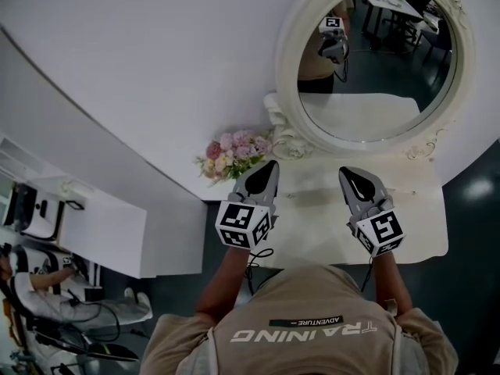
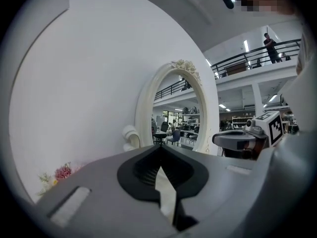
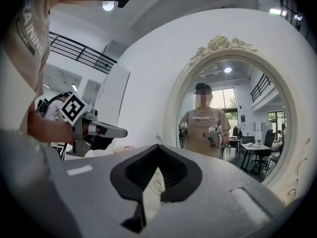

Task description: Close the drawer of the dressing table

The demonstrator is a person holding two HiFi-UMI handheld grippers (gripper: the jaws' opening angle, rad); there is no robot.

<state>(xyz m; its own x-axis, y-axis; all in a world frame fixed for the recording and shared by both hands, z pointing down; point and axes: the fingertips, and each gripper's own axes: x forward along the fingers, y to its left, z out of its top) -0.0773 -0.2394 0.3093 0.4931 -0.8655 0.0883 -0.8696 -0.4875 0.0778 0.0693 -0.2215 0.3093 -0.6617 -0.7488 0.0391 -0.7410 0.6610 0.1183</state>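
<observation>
The white dressing table (image 1: 414,217) stands against the white wall, with an oval mirror (image 1: 375,61) in an ornate white frame (image 2: 143,108) on it. Its drawer shows in no view; my torso hides the table's front edge. My left gripper (image 1: 270,166) hovers above the table top's left part, jaws shut with nothing between them (image 2: 159,148). My right gripper (image 1: 346,173) hovers above the middle of the top, also shut and empty (image 3: 157,147). Both point toward the mirror, side by side. The mirror (image 3: 233,133) reflects me holding both grippers.
A small bunch of pink and cream flowers (image 1: 230,155) sits at the table's back left corner. A white counter (image 1: 94,225) stands to the left, with a seated person (image 1: 47,280) beyond it. Dark floor (image 1: 476,209) lies right of the table.
</observation>
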